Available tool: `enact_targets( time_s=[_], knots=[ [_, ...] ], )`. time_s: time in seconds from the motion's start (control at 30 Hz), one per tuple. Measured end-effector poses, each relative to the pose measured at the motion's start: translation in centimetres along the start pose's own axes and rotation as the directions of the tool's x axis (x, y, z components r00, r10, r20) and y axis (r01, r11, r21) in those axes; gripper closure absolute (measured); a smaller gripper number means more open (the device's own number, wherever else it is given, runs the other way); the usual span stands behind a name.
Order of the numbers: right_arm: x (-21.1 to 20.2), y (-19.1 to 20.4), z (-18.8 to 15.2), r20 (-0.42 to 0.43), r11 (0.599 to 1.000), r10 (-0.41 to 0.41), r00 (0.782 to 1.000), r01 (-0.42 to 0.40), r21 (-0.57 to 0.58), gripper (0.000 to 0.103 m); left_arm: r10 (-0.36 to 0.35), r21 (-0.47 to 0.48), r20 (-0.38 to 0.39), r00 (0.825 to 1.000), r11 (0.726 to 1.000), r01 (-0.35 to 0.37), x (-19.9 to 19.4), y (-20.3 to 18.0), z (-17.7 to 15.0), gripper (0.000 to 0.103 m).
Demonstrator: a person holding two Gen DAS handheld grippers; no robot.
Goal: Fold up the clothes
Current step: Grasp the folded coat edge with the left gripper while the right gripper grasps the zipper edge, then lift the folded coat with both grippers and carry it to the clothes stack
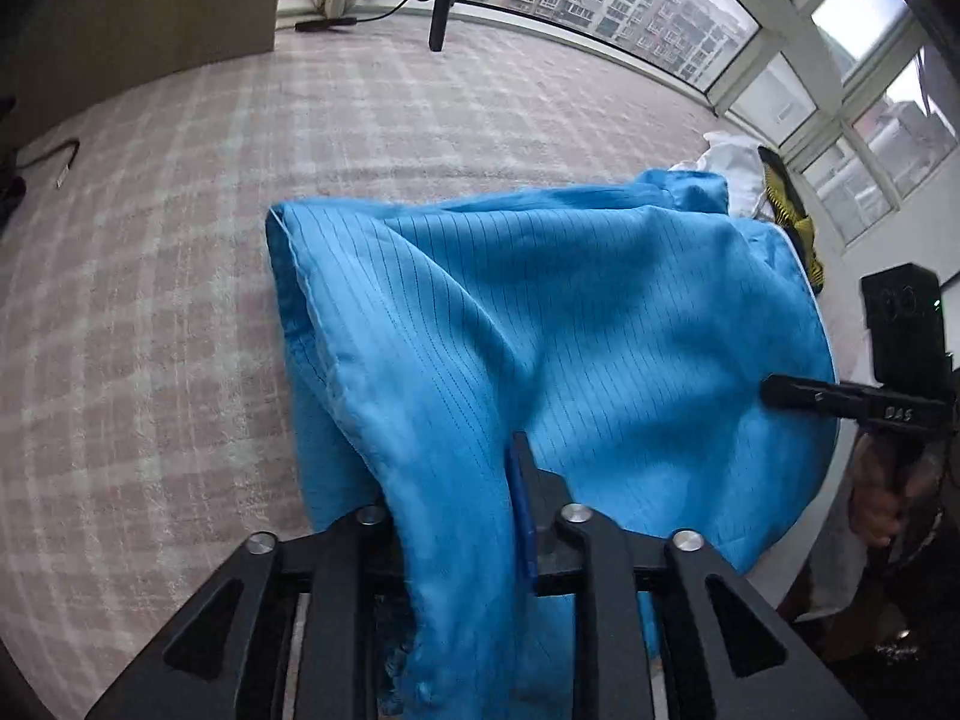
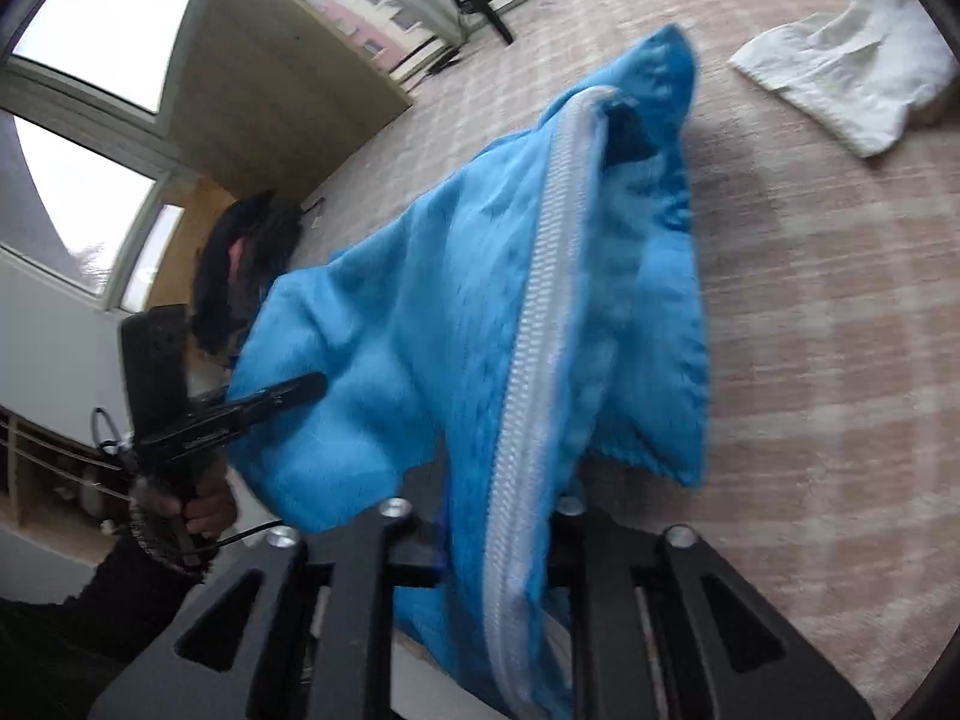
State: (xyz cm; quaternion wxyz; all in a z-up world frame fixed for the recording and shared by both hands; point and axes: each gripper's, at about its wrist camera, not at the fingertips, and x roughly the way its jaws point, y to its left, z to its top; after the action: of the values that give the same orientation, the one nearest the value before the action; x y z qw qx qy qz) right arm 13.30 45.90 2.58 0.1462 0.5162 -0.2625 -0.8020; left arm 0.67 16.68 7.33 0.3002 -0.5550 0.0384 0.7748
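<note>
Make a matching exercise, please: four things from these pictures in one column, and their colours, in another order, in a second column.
Things:
1. jacket
2. zipper
3. cloth with the pattern by the window
4. plaid bedcover

Colours:
A. pink and white
B. yellow and black
C. blue
D. white

Pairs: 1-C, 2-D, 3-B, 4-A

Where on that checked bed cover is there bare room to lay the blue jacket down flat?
The widest bare stretch of the checked cover lies left of and beyond the blue jacket, toward the window. In the right wrist view, another bare patch sits between the jacket and the white garment. It is crowded by the white garment and a yellow-black item beside it.
</note>
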Motion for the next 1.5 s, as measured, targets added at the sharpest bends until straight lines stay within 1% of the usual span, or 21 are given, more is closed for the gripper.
enact_targets(
  time_s=[0.1, 0.27, 0.37, 0.43, 0.5, 0.53, 0.57, 0.6, 0.67, 0.73, 0.93, 1.0, 1.13, 1.17, 1.23, 1.27, 1.3, 1.33, 1.37, 1.4, 1.5],
  knots=[
    [-0.8, -0.4, -0.1, 0.026, 0.999, -0.033, 0.999, 0.032, 0.016, 0.054, 0.016, 0.005, 0.027, 1.0, 1.0, -0.017, -0.8, 0.7, -0.5, 0.075],
    [-2.1, -2.6, 0.1, 0.072, 0.996, -0.007, 0.997, 0.001, 0.087, 0.054, 0.031, 0.045, 0.072, 0.997, 0.998, -0.035, -1.4, 1.5, 0.0, 0.077],
    [-0.9, -2.3, 1.9, 0.068, 0.994, -0.11, 0.992, 0.109, 0.016, 0.054, 0.067, 0.047, 0.068, 0.995, 0.996, -0.07, -0.1, 3.0, 0.9, 0.076],
    [0.2, -2.7, 3.0, 0.041, 0.99, -0.142, 0.989, 0.141, 0.009, 0.054, 0.069, 0.019, 0.047, 0.996, 0.997, -0.07, 0.4, 3.9, 1.3, 0.076],
    [-0.3, -2.8, 3.0, 0.04, 0.995, -0.093, 0.995, 0.093, 0.022, 0.054, 0.04, -0.023, 0.065, 0.997, 0.999, -0.039, -0.8, 4.8, 1.1, 0.076],
    [-0.7, -2.9, 3.0, 0.043, 0.998, -0.063, 0.997, 0.062, 0.03, 0.054, 0.031, -0.031, 0.089, 0.996, 0.999, -0.029, -1.8, 5.1, 0.8, 0.074],
    [-1.2, -2.7, 2.7, 0.051, 0.999, -0.047, 0.998, 0.046, 0.023, 0.051, 0.03, -0.038, 0.106, 0.994, 0.999, -0.026, -2.8, 5.5, 0.4, 0.064],
    [-1.6, -2.5, 2.3, 0.062, 0.999, -0.035, 0.997, 0.035, 0.01, 0.042, 0.019, -0.051, 0.117, 0.993, 0.999, -0.013, -3.5, 6.0, 0.0, 0.046],
    [-1.6, -2.5, 1.6, 0.06, 1.0, -0.028, 0.998, 0.028, 0.0, 0.036, -0.013, -0.082, 0.134, 0.991, 0.996, 0.024, -4.4, 7.0, -0.8, 0.033],
    [-0.9, -2.8, 1.1, 0.036, 1.0, -0.013, 0.999, 0.013, 0.006, 0.036, -0.013, -0.097, 0.113, 0.994, 0.995, 0.024, -3.5, 7.3, -0.7, 0.033],
    [1.1, -2.7, 2.2, 0.056, 0.999, 0.033, 0.998, -0.032, -0.016, 0.032, -0.018, -0.099, 0.059, 0.998, 0.995, 0.024, 0.8, 7.4, 1.2, 0.033],
    [1.8, -2.3, 3.3, 0.05, 0.998, 0.041, 0.998, -0.038, -0.054, 0.032, -0.03, -0.085, 0.088, 0.996, 0.996, 0.038, 1.6, 7.3, 1.8, 0.029],
    [3.7, -1.2, 5.9, 0.043, 0.99, 0.063, 0.997, -0.057, -0.129, 0.032, -0.071, -0.078, 0.121, 0.99, 0.994, 0.081, 2.4, 7.2, 2.8, 0.028],
    [4.2, -1.1, 6.5, 0.042, 0.987, 0.085, 0.996, -0.078, -0.138, 0.032, -0.083, -0.088, 0.13, 0.988, 0.992, 0.095, 2.5, 7.2, 2.9, 0.029],
    [5.3, -1.0, 7.3, 0.039, 0.982, 0.135, 0.99, -0.129, -0.142, 0.032, -0.099, -0.086, 0.136, 0.986, 0.99, 0.111, 2.6, 7.2, 2.9, 0.048],
    [5.7, -1.1, 7.6, 0.043, 0.98, 0.156, 0.987, -0.149, -0.133, 0.038, -0.094, -0.091, 0.137, 0.986, 0.99, 0.107, 2.7, 7.3, 2.9, 0.064],
    [6.2, -1.3, 7.8, 0.032, 0.98, 0.171, 0.985, -0.166, -0.113, 0.062, -0.101, -0.103, 0.135, 0.986, 0.988, 0.115, 2.7, 7.6, 2.8, 0.075],
    [6.8, -1.6, 7.9, 0.011, 0.979, 0.187, 0.982, -0.185, -0.088, 0.072, -0.138, -0.123, 0.134, 0.981, 0.98, 0.154, 2.5, 8.0, 2.5, 0.084],
    [7.2, -1.9, 8.0, 0.001, 0.977, 0.206, 0.979, -0.206, -0.059, 0.078, -0.157, -0.134, 0.143, 0.977, 0.975, 0.176, 2.1, 8.1, 2.3, 0.092],
    [7.2, -2.0, 7.9, 0.007, 0.975, 0.218, 0.976, -0.218, -0.043, 0.081, -0.166, -0.141, 0.154, 0.974, 0.972, 0.188, 1.6, 8.1, 2.1, 0.094],
    [5.6, -0.2, 7.7, 0.043, 0.978, 0.183, 0.982, -0.177, -0.109, 0.089, -0.176, -0.143, 0.198, 0.964, 0.968, 0.206, -0.3, 7.6, 1.6, 0.097]
  ],
)
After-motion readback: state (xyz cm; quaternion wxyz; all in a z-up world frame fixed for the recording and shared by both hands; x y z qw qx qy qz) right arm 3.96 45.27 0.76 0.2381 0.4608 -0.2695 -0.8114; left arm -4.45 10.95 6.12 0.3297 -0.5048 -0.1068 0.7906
